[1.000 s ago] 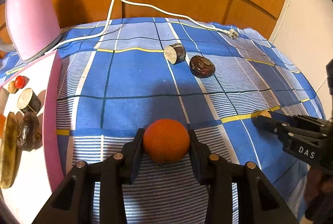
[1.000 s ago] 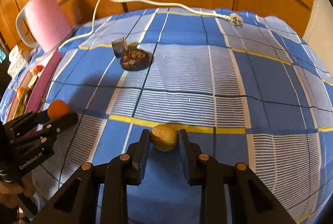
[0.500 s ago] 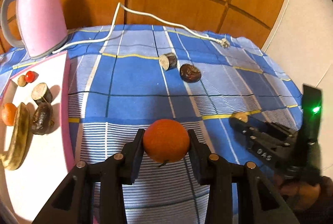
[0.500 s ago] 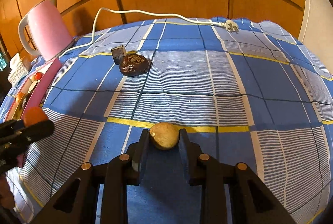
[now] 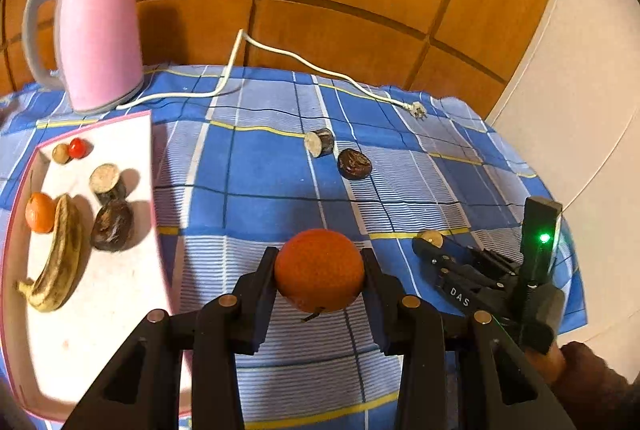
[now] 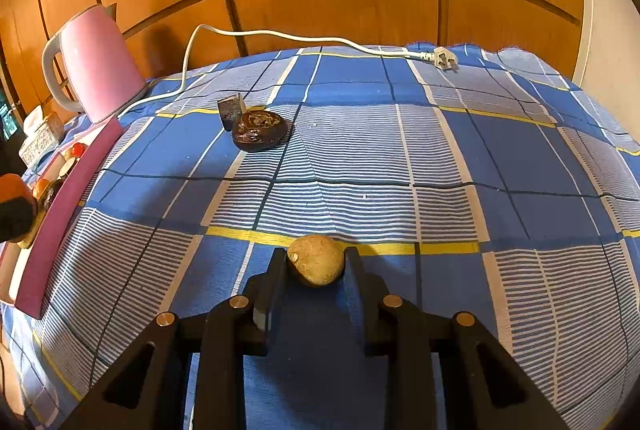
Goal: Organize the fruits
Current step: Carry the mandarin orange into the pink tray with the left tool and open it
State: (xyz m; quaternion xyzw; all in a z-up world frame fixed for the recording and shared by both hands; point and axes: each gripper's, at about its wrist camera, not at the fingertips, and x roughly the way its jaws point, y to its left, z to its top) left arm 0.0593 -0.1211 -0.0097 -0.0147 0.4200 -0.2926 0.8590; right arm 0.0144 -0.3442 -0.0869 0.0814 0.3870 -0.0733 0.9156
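My left gripper is shut on an orange, held above the blue checked cloth. A white board with a pink rim lies to its left with a banana, a small orange, a dark wrinkled fruit, a cut dark piece, a red berry and a tan one. My right gripper is shut on a small tan round fruit, just over the cloth. Farther back lie a dark wrinkled fruit and a cut piece.
A pink kettle stands at the back left, its white cord and plug trailing across the cloth. Wooden panels rise behind the table. The cloth's edge drops off at the right, by a pale wall. A tissue box sits far left.
My left gripper has risen and drawn back with the orange, bringing more of the board and the kettle into view. My right gripper has tilted slightly, the tan fruit staying between its fingers.
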